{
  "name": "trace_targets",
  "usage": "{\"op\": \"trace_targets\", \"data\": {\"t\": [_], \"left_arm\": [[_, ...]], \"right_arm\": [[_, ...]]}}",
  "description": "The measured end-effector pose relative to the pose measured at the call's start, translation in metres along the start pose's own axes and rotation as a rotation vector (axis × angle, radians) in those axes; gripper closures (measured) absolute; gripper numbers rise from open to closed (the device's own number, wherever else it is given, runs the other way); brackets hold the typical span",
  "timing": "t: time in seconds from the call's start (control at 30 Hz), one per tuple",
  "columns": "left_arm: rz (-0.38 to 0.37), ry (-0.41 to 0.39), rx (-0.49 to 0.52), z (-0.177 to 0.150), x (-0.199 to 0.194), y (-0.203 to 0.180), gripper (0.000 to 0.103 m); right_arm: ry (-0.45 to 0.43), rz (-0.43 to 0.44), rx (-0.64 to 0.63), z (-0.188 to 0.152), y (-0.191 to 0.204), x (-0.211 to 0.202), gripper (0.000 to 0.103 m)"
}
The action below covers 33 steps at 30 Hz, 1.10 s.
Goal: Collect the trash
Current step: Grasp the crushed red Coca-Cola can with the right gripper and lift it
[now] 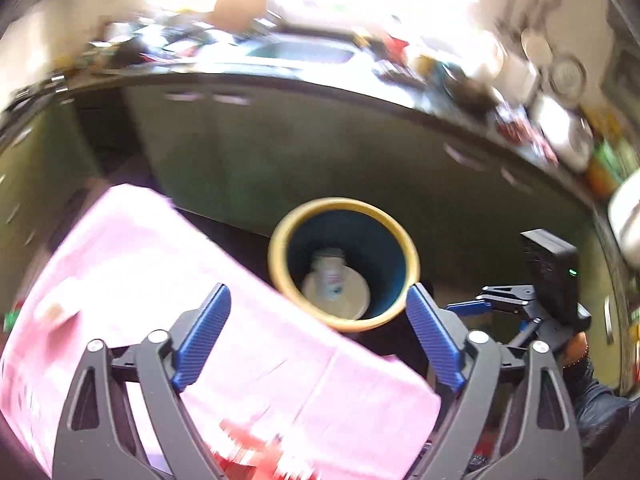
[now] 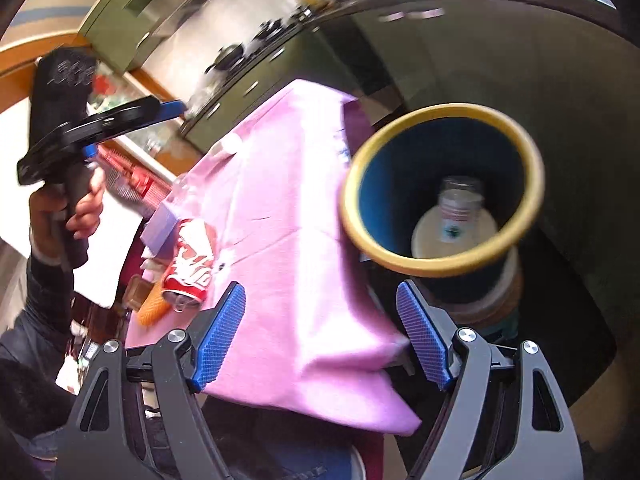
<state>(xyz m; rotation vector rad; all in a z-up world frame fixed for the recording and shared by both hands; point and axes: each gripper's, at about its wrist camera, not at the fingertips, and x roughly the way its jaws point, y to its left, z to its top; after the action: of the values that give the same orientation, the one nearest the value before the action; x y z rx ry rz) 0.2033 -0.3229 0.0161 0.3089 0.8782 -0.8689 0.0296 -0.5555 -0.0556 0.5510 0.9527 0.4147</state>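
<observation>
A blue bin with a yellow rim (image 1: 344, 203) stands on the floor beside the table, and a clear plastic bottle (image 1: 332, 276) lies at its bottom. My left gripper (image 1: 319, 336) is open above it, with nothing between its blue pads. The right gripper (image 2: 322, 336) is open too and empty, over the edge of the pink cloth (image 2: 280, 200), with the bin's rim (image 2: 420, 266) and the bottle (image 2: 460, 208) just ahead. A crushed red cola can (image 2: 192, 264) lies on the cloth to the left. In the right wrist view a hand (image 2: 80, 208) holds the left gripper (image 2: 172, 109) high at the upper left.
An orange netted object (image 2: 152, 308) and a pale purple box (image 2: 160, 224) lie by the can. Green cabinets (image 1: 280, 152) run behind the bin under a cluttered counter with a sink (image 1: 300, 52). The right gripper (image 1: 460, 308) shows at the right of the left wrist view.
</observation>
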Motion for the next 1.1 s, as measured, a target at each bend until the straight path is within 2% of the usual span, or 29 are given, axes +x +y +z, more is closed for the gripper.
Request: {"op": "trace_targets", "data": {"t": [0.13,0.27,0.4,0.5,0.67,0.8,0.97,1.1], "left_arm": [[0.098,-0.121,-0.111,-0.059,-0.072,0.025,0.012],[0.172,-0.216,-0.24,-0.122,-0.125,0.053,0.009],[0.241,-0.283,-0.359,-0.177,-0.168,0.089,0.008],[0.26,-0.314,-0.431,-0.222,-0.195,0.112,0.007],[0.291,-0.342,-0.488,-0.265,-0.21,0.125,0.007],[0.279,-0.335,-0.511,-0.285,-0.209,0.132,0.007],[0.249,-0.315,-0.521,-0.298,-0.199,0.137,0.007],[0.235,-0.3,-0.529,-0.302,-0.192,0.141,0.007]], "right_arm": [[0.126,0.038,-0.045,0.029,0.047,0.035,0.018],[0.263,0.068,-0.107,0.05,0.106,0.074,0.014],[0.413,0.017,-0.143,0.057,0.157,0.13,0.011],[0.514,-0.07,-0.16,0.053,0.178,0.17,0.011],[0.601,-0.194,-0.207,0.047,0.203,0.22,0.011],[0.618,-0.297,-0.225,0.042,0.207,0.245,0.011],[0.622,-0.363,-0.259,0.032,0.211,0.265,0.011],[0.627,-0.416,-0.312,0.026,0.217,0.275,0.021]]}}
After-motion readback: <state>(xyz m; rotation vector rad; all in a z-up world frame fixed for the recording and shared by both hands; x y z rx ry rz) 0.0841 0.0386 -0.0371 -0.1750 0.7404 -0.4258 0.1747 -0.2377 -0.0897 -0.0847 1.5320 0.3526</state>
